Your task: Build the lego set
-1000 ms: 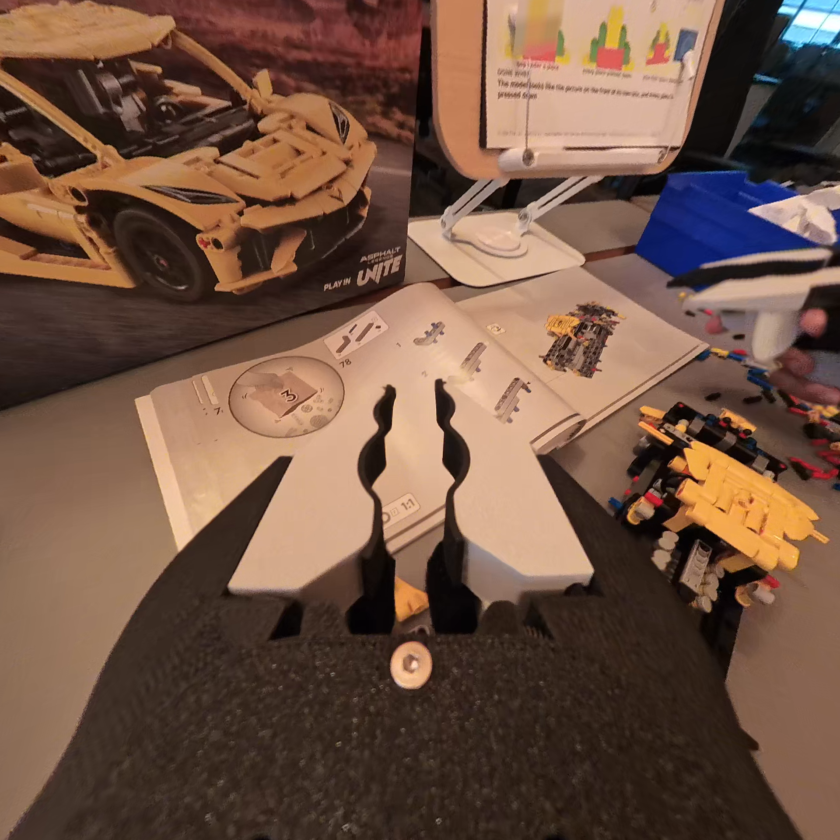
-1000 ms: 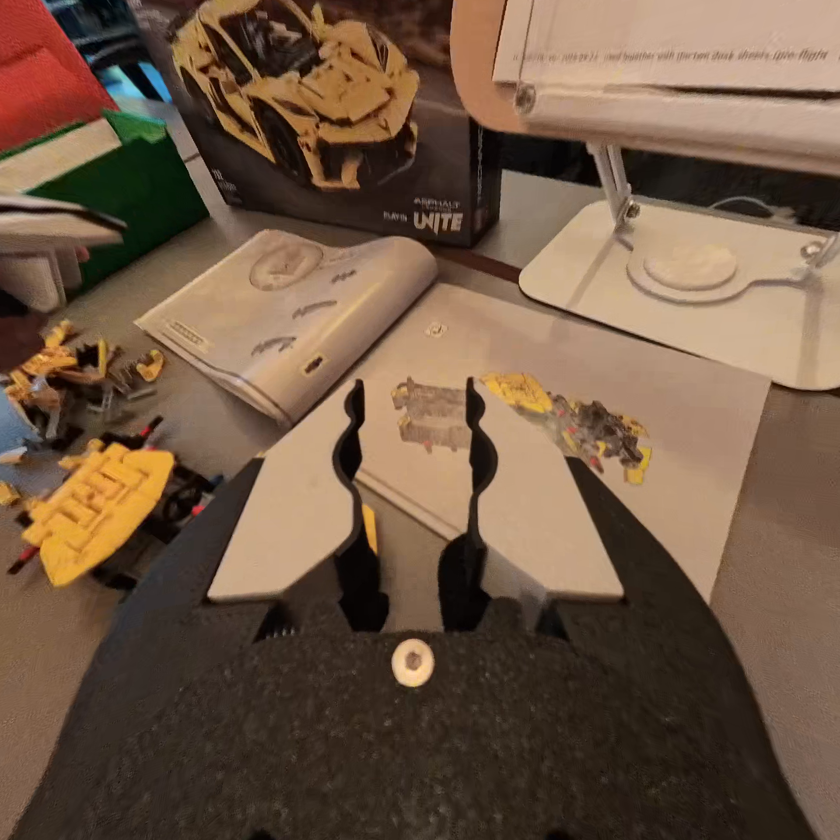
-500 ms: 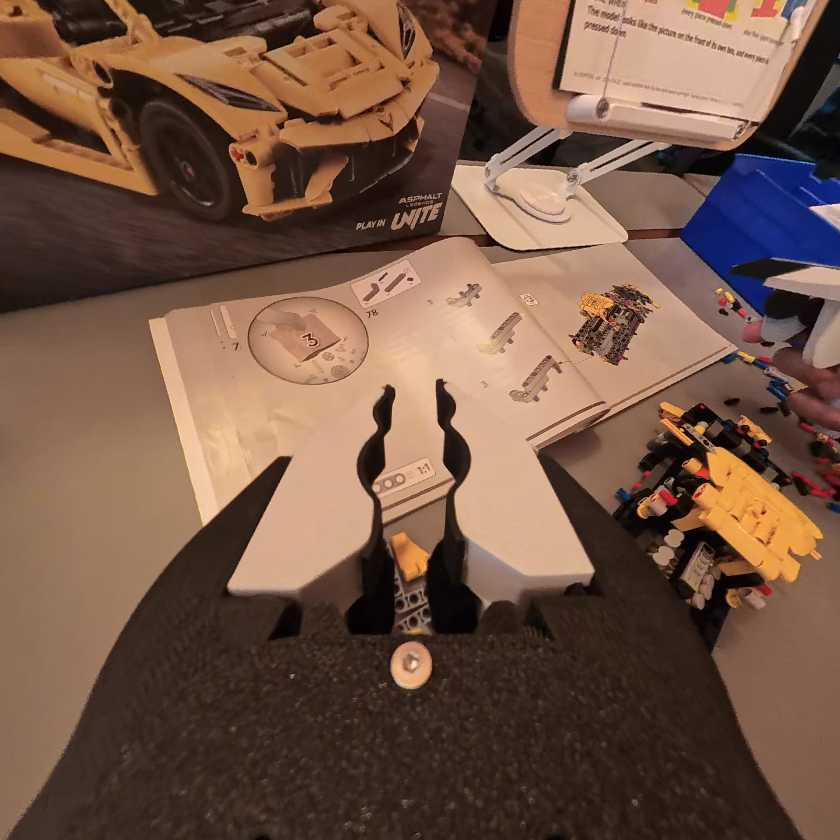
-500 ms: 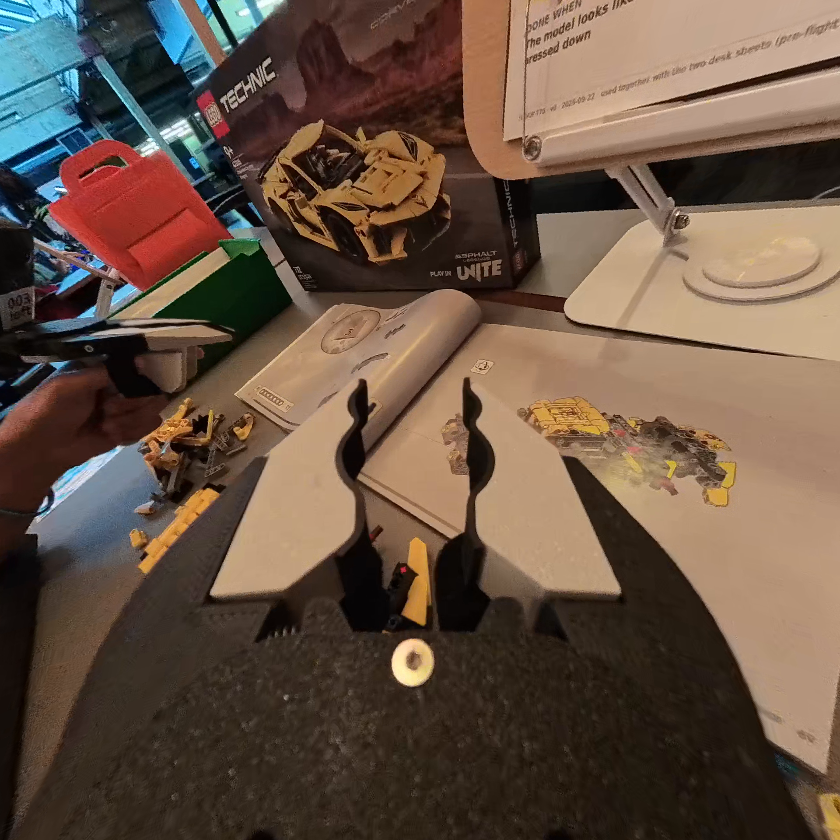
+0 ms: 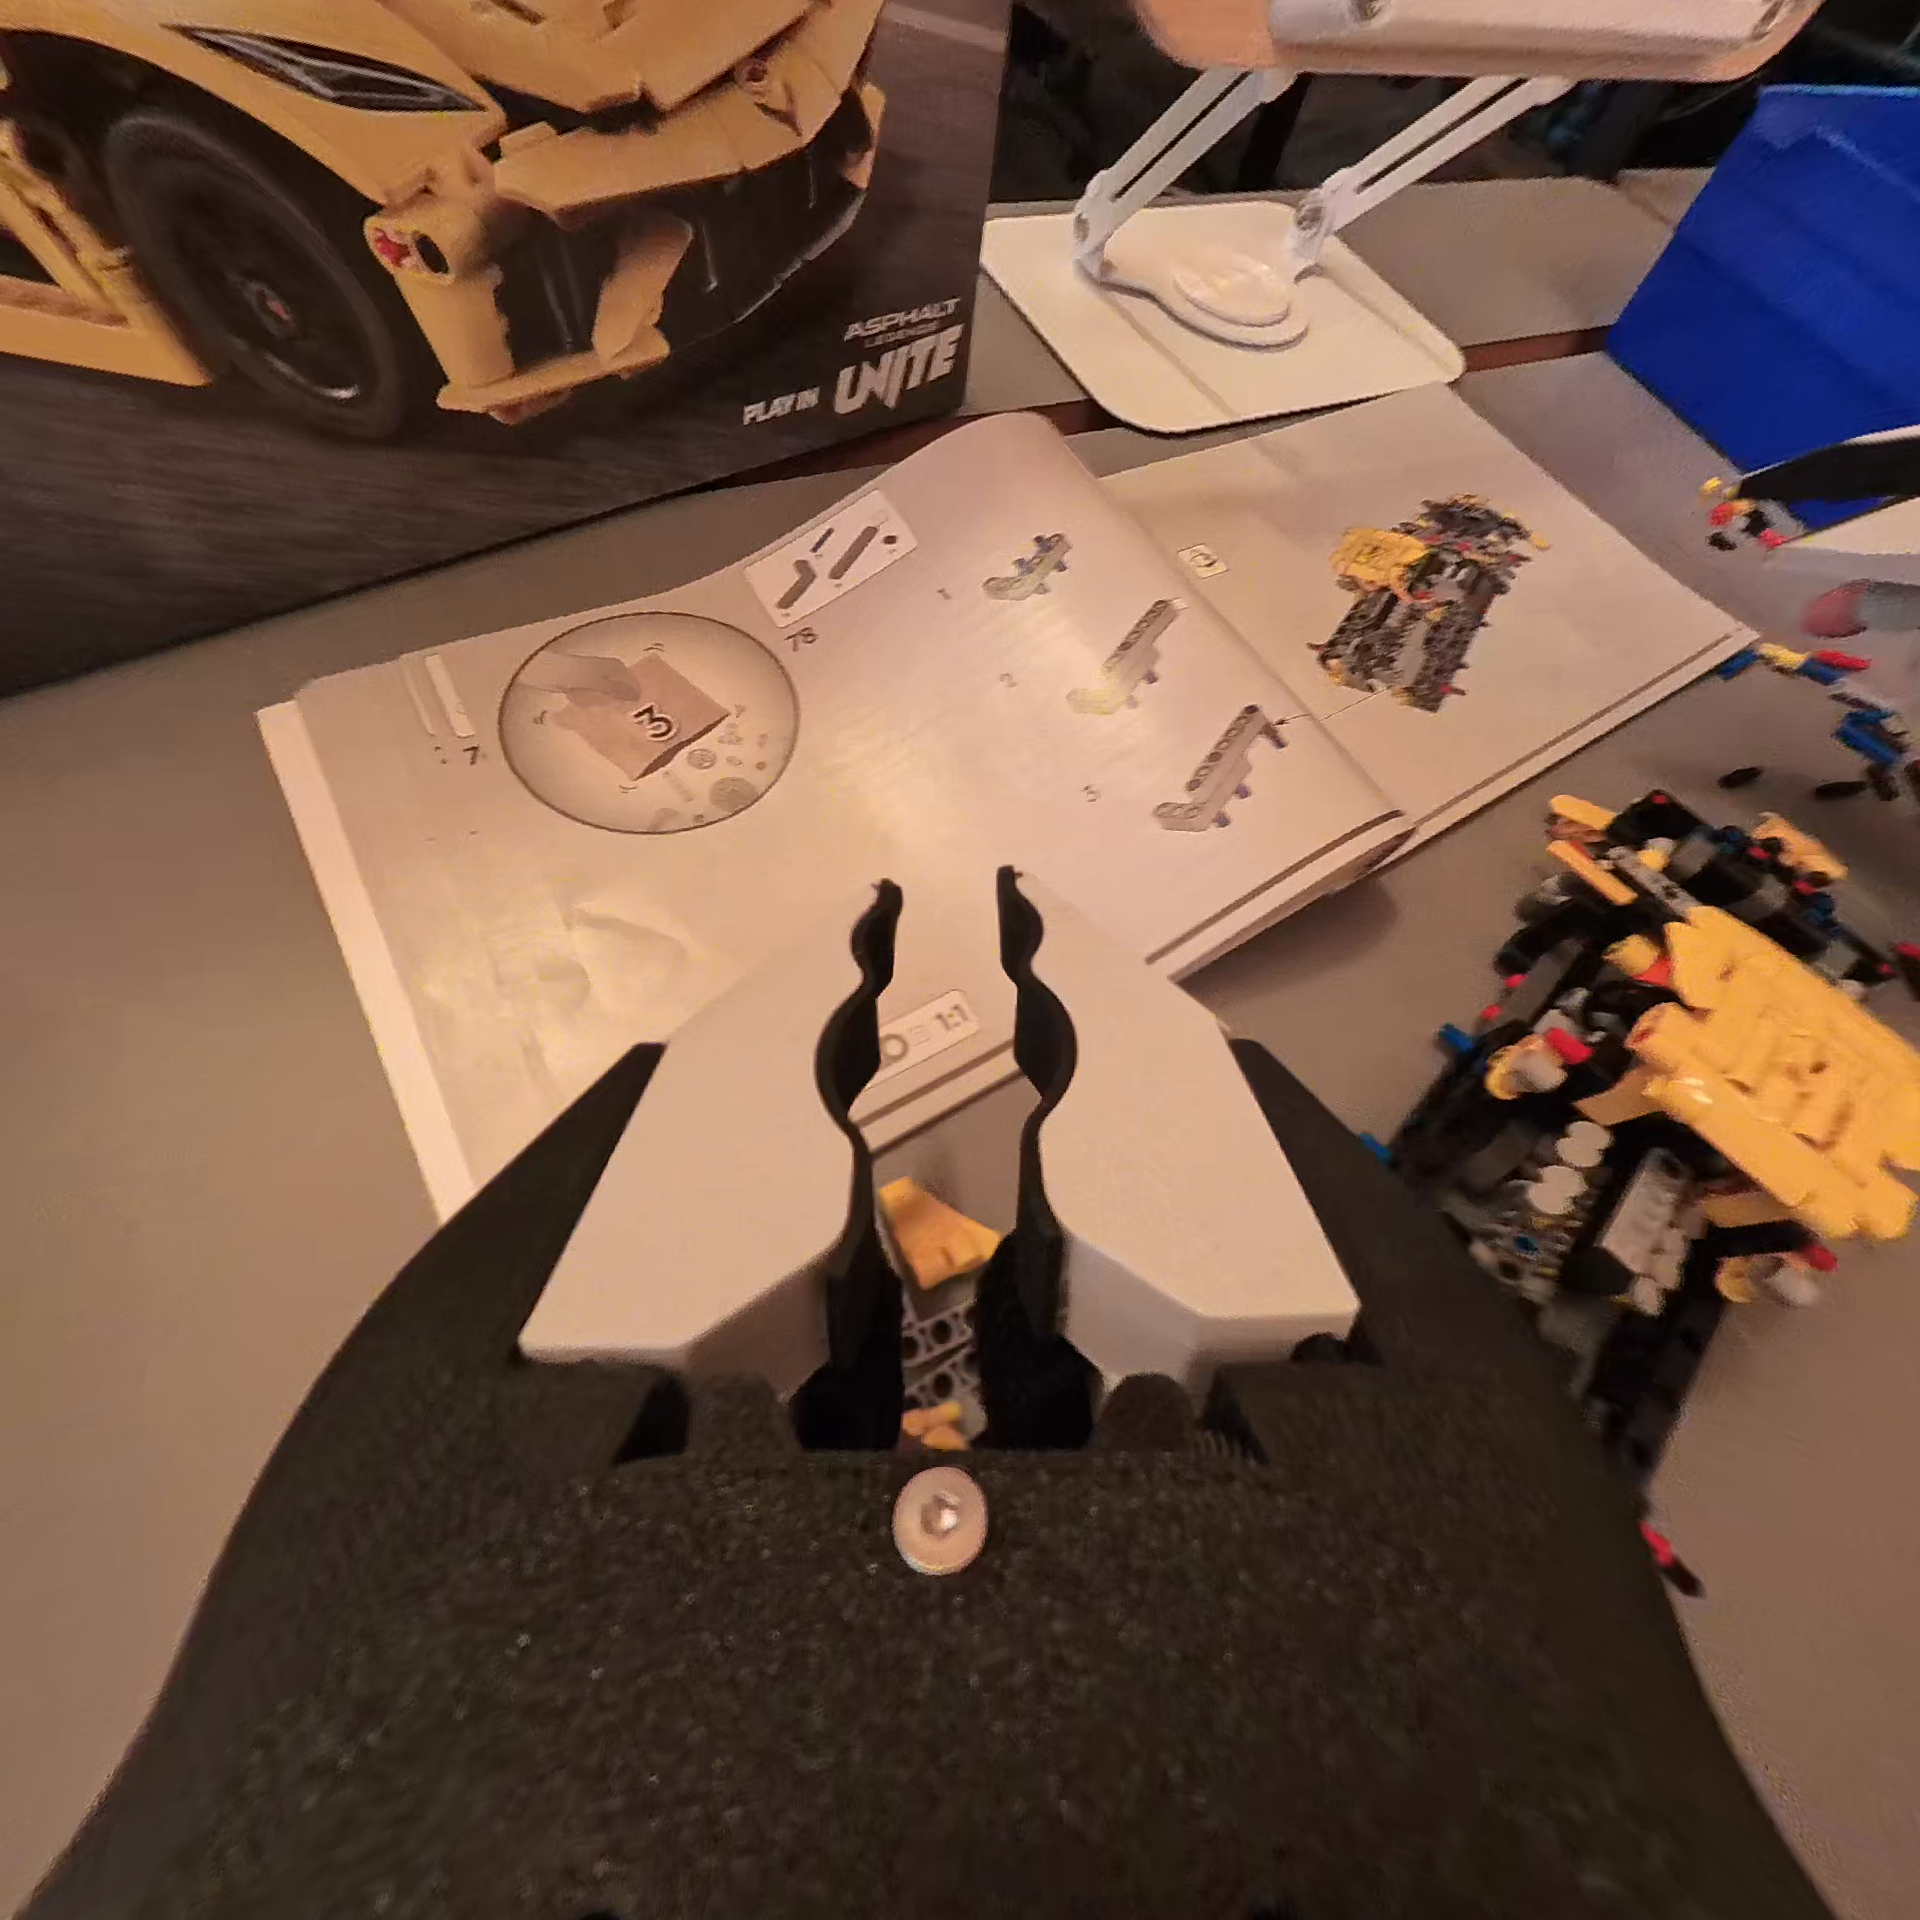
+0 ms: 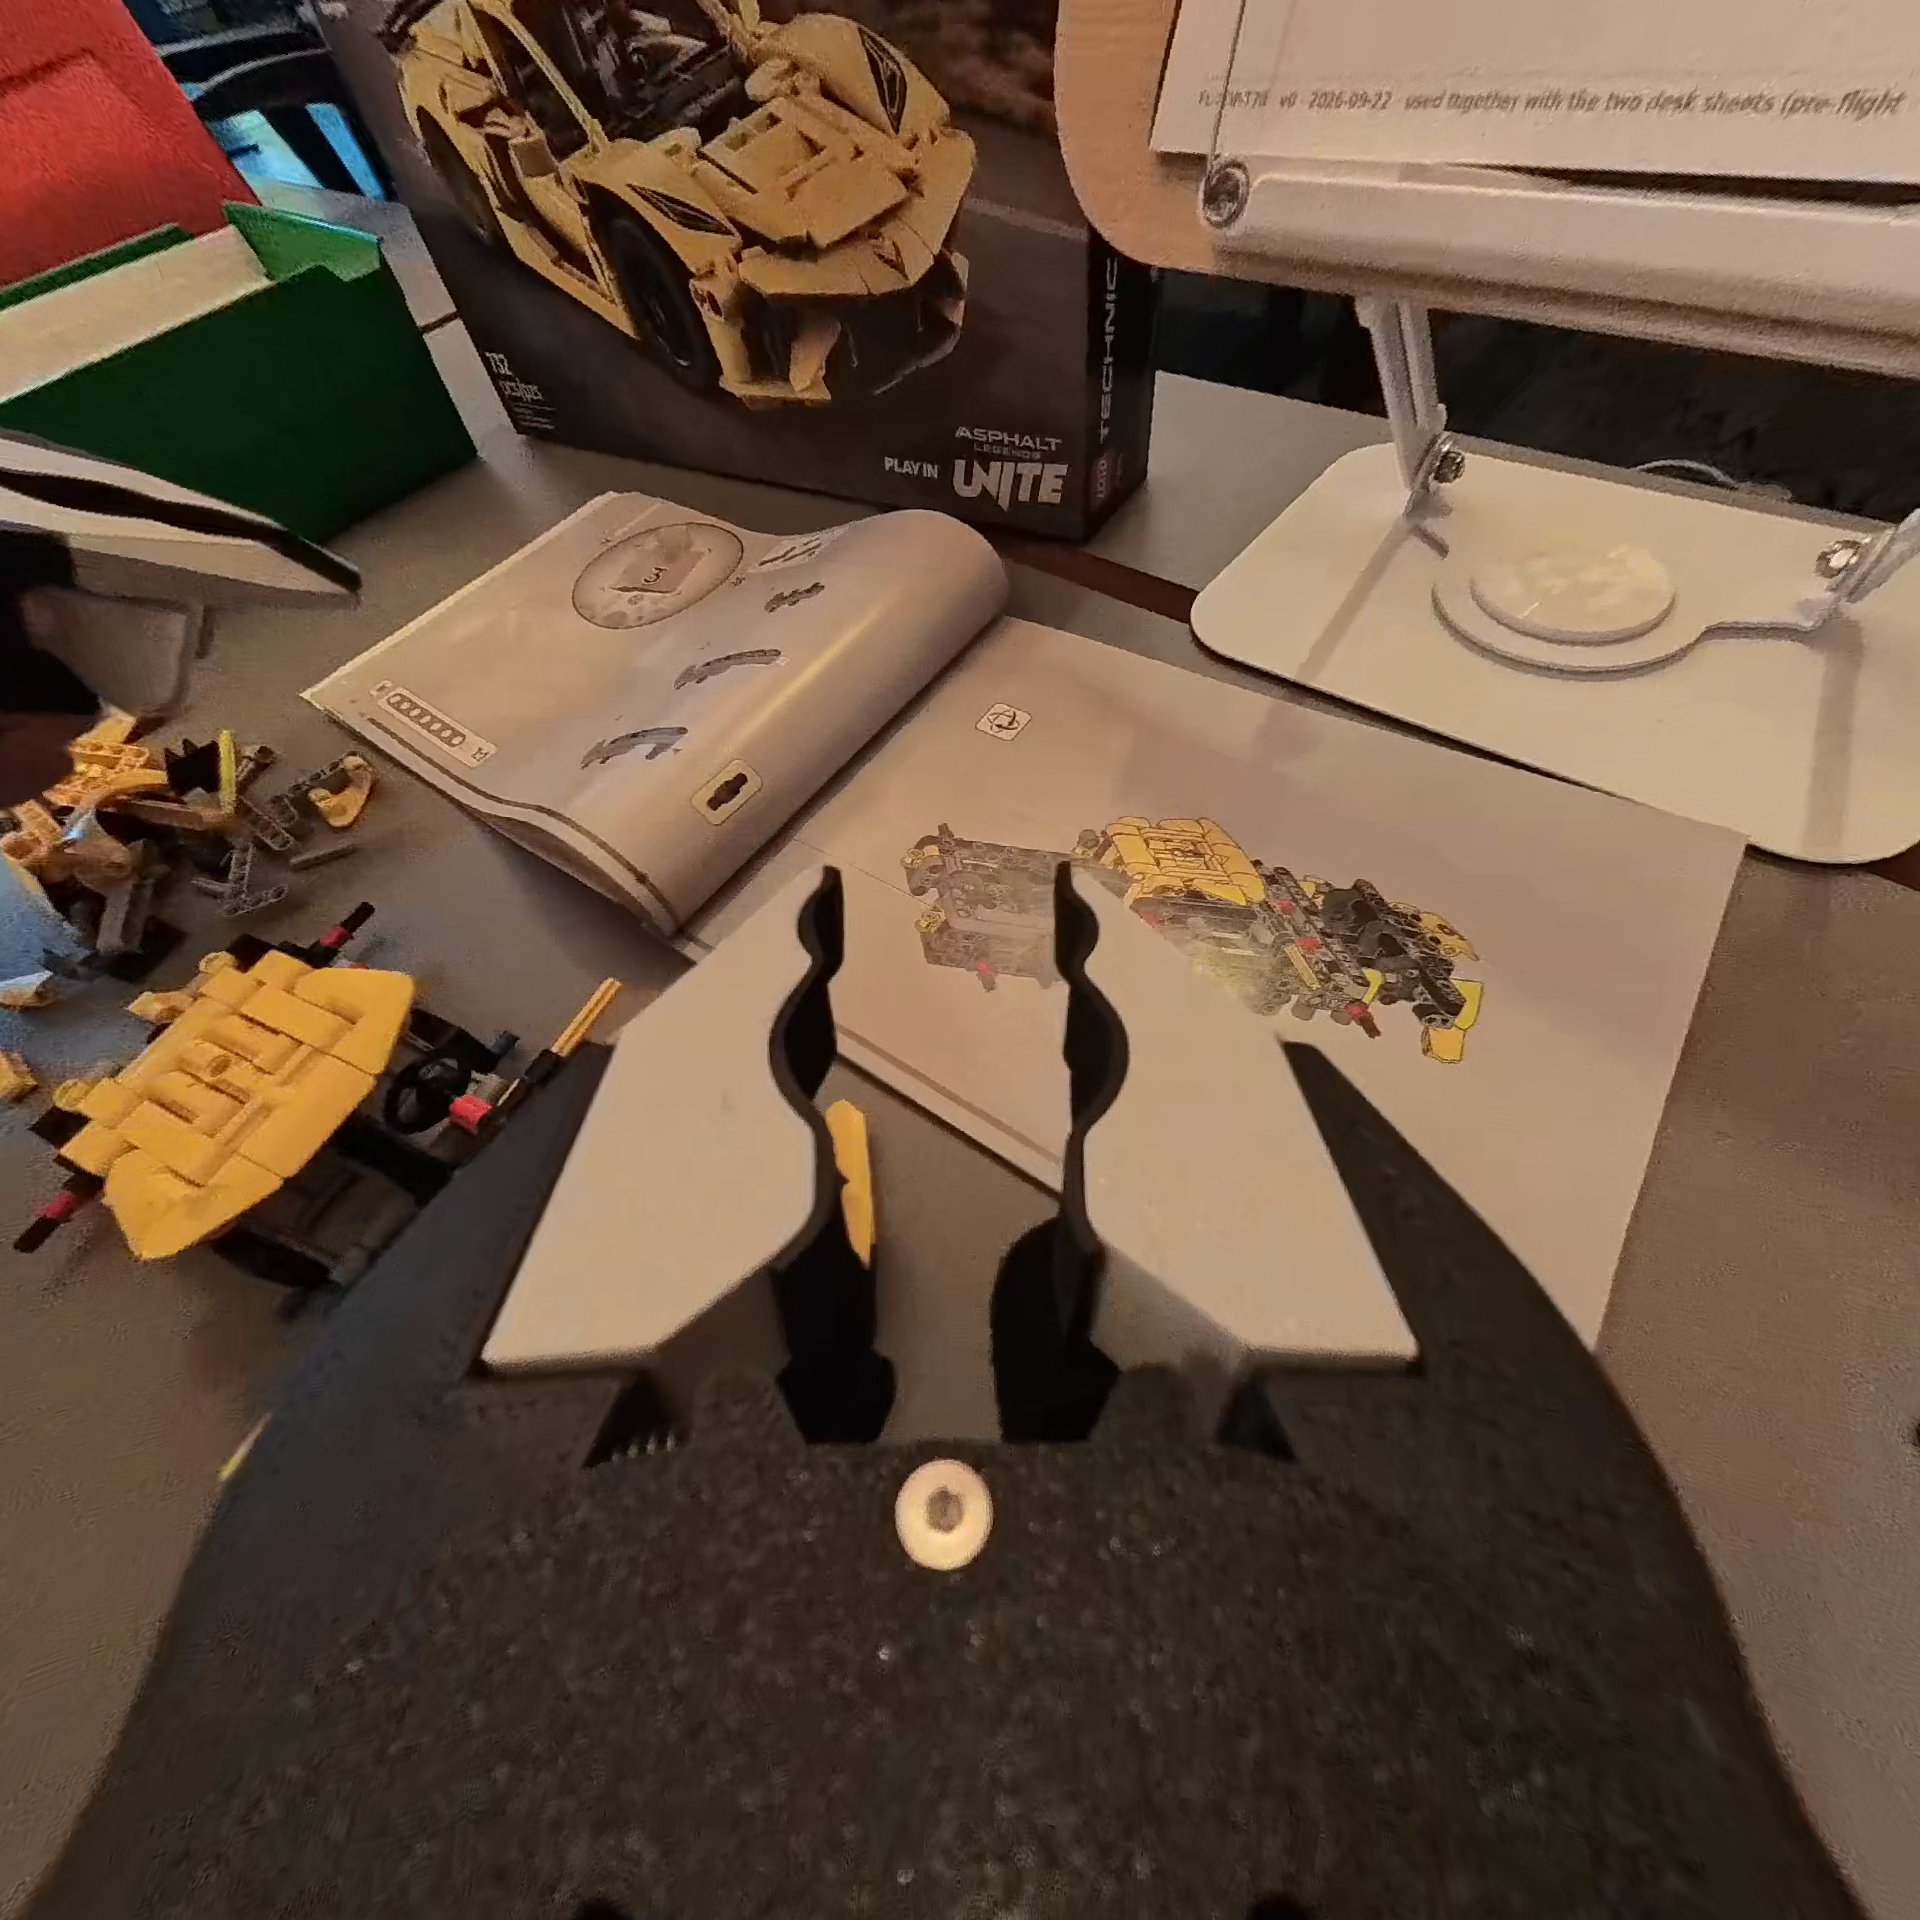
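A part-built yellow and black Lego car [image 5: 1683,1122] lies on the grey table, right of my left gripper [image 5: 940,894]; it also shows in the right wrist view [image 6: 239,1112]. My left gripper hovers over the open instruction booklet [image 5: 831,727], jaws a narrow gap apart and empty. A small yellow and grey piece [image 5: 935,1236] lies on the table under it. My right gripper [image 6: 945,883] is open and empty over the booklet's right page [image 6: 1351,831]. A yellow piece [image 6: 854,1174] lies beside its left finger. The left gripper [image 6: 177,540] also shows at the left edge of the right wrist view.
The set's box [image 5: 416,260] stands behind the booklet. A white stand [image 5: 1226,301] holding a sheet is at the back right. A blue bin [image 5: 1787,281] is at the far right, a green bin [image 6: 239,416] at the left. Loose pieces [image 6: 156,821] lie left of the car. The tips of one gripper are about 25 cm away from the tips of the other.
Both views have tilted down toward the table and booklet. The right gripper has swung back from looking across the room. Neither gripper's gap has changed.
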The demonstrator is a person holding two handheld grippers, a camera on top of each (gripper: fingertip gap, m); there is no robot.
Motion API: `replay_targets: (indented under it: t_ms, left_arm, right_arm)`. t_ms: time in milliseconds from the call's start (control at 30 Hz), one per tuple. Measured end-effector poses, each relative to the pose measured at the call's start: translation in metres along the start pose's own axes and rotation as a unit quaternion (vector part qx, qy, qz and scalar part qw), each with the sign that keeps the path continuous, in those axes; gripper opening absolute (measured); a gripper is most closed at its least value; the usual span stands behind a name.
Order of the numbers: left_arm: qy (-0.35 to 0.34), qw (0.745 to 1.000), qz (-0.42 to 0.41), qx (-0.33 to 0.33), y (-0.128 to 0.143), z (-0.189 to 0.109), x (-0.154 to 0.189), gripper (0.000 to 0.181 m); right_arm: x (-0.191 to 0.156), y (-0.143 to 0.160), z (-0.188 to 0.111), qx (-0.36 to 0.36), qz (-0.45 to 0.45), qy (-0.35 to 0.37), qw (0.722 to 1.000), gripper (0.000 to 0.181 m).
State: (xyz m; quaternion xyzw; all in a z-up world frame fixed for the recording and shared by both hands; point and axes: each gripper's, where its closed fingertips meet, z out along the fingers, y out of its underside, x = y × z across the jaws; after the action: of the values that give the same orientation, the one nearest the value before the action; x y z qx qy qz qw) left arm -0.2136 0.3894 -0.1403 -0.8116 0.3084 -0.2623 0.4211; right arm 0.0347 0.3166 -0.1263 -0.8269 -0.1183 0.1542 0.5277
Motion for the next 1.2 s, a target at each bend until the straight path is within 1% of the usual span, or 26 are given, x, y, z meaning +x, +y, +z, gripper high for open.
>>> replay_targets:
  t_ms: [133,233,367,433,533,600,667,700,767,800,833,933,1033,1100,1200]
  left_arm:
    - [0.016,0.999,-0.01,-0.03,0.013,0.005,-0.01,0.021]
    - [0.011,1.0,0.0,-0.016,0.006,0.0,-0.02,0.023]
    - [0.027,0.999,-0.002,0.02,-0.009,-0.011,-0.022,0.023]
    - [0.03,0.999,-0.001,0.019,-0.009,-0.014,-0.023,0.023]
    - [0.013,0.999,0.036,0.02,-0.012,-0.024,-0.031,0.023]
    - [0.042,0.998,0.051,0.017,-0.011,-0.031,-0.026,0.023]
    - [0.081,0.993,0.082,-0.002,-0.002,-0.038,-0.016,0.023]
    - [0.102,0.99,0.101,-0.008,0.002,-0.043,-0.009,0.024]
    - [0.189,0.974,0.118,-0.028,0.014,-0.056,0.02,0.025]
    - [0.236,0.963,0.122,-0.049,0.022,-0.062,0.036,0.025]
    - [0.261,0.953,0.133,-0.076,0.03,-0.066,0.046,0.025]
    - [0.248,0.934,0.202,-0.156,0.055,-0.064,0.053,0.026]
    - [0.228,0.902,0.291,-0.223,0.085,-0.061,0.052,0.026]
    - [0.22,0.888,0.324,-0.243,0.096,-0.057,0.048,0.026]
    - [0.238,0.874,0.336,-0.258,0.104,-0.052,0.049,0.027]
  right_arm:
    - [0.0,0.002,0.002,-0.004,0.017,-0.008,1.0,0.041]
    - [0.0,0.0,0.001,-0.008,-0.001,0.003,1.0,0.041]
    - [-0.003,-0.007,-0.003,0.002,-0.002,0.001,1.0,0.04]
    - [-0.006,-0.007,-0.003,0.004,0.005,-0.007,1.0,0.041]
    - [-0.01,-0.006,0.0,-0.003,-0.001,-0.007,1.0,0.041]
    - [-0.015,-0.006,0.002,-0.01,-0.016,-0.006,1.0,0.042]
    - [-0.014,-0.005,0.004,-0.005,-0.027,0.003,1.0,0.041]
    - [-0.014,-0.003,0.005,-0.009,-0.026,0.002,1.0,0.041]
    - [-0.012,-0.001,0.005,-0.014,-0.022,-0.001,1.0,0.042]
    - [-0.011,-0.002,0.004,-0.009,-0.018,-0.001,1.0,0.041]
    - [-0.01,-0.003,0.004,-0.004,-0.009,-0.005,1.0,0.042]
    - [-0.01,-0.006,0.002,0.009,0.016,-0.016,1.0,0.041]
    - [-0.008,-0.006,0.002,0.007,0.014,-0.014,1.0,0.041]
    - [-0.007,-0.007,0.002,0.009,0.017,-0.017,1.0,0.041]
    - [-0.008,-0.006,0.003,0.01,0.024,-0.024,0.999,0.041]
